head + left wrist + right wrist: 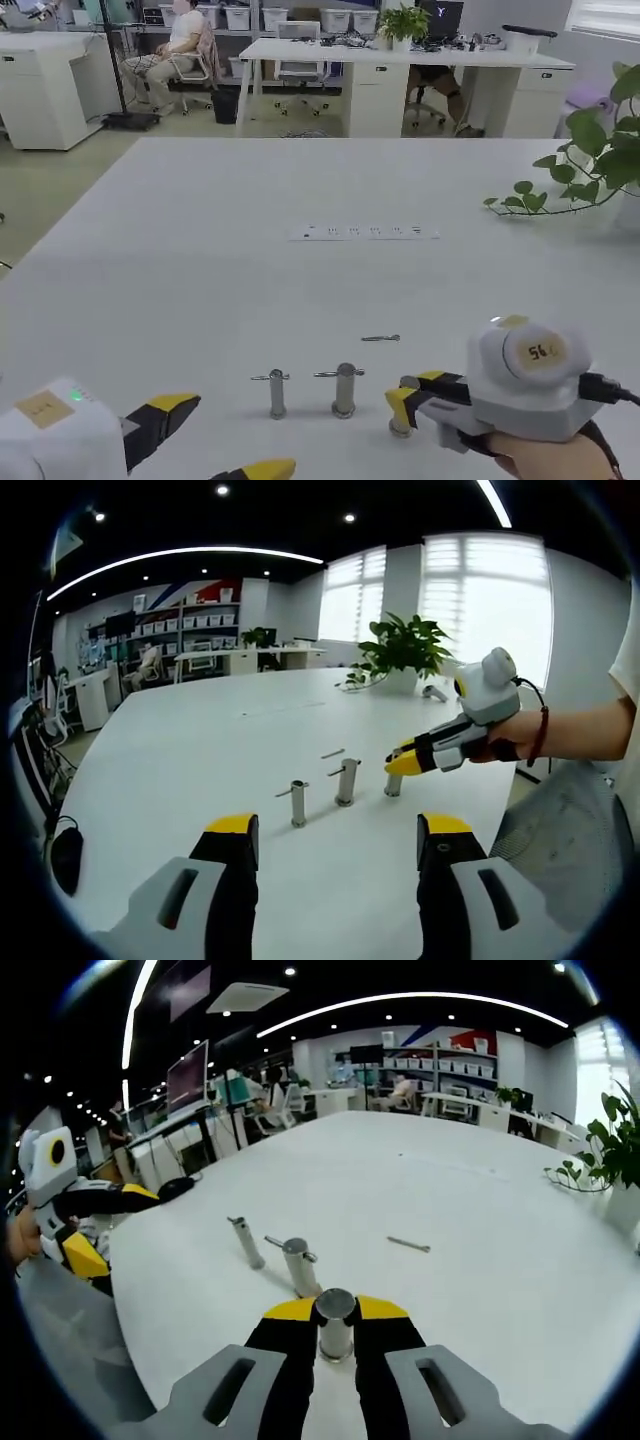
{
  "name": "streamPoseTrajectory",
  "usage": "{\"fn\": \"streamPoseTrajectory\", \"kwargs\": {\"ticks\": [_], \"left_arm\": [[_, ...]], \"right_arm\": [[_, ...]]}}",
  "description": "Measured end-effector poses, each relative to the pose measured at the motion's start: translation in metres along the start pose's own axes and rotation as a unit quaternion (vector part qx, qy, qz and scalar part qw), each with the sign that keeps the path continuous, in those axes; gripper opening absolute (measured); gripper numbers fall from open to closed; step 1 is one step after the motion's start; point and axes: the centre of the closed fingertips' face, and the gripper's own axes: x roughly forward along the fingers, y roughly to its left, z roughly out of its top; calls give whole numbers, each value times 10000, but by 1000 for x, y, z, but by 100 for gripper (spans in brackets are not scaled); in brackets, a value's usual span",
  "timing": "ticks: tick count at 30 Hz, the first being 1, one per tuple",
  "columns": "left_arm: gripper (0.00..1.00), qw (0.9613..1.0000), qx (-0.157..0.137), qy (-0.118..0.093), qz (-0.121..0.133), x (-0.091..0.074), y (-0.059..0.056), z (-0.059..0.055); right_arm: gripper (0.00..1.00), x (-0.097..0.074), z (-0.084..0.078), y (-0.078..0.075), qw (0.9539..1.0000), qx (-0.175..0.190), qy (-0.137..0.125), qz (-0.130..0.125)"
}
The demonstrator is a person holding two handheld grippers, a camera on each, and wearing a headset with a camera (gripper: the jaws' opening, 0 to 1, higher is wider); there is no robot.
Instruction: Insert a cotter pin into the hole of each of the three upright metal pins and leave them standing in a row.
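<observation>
Three upright metal pins stand in a row near the table's front edge. The left pin (277, 393) and the middle pin (345, 390) each carry a cotter pin through the top. My right gripper (408, 395) is shut on the right pin (335, 1325), whose round head shows between the yellow tips. One loose cotter pin (381, 339) lies flat on the table just behind the row. At the lower left my left gripper (228, 435) stands open and holds nothing, short of the row (338, 830).
A white power strip (363, 232) lies mid-table. A leafy plant (590, 160) hangs over the table's right edge. Beyond the table (150, 260) are desks, chairs and a seated person (180, 45).
</observation>
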Motion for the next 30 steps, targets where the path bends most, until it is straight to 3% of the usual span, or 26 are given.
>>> {"fn": "streamPoseTrajectory", "kwargs": {"ticks": [14, 25, 30], "left_arm": [[63, 10000, -2, 10, -43, 1, -1, -1], [62, 10000, -2, 63, -72, 1, -4, -4], [62, 9999, -3, 92, -104, 1, -7, -6]], "right_arm": [[14, 4, -13, 6, 10000, -41, 72, 16], [14, 1, -14, 8, 10000, -71, -7, 4], [16, 1, -17, 12, 10000, 58, 11, 73]]}}
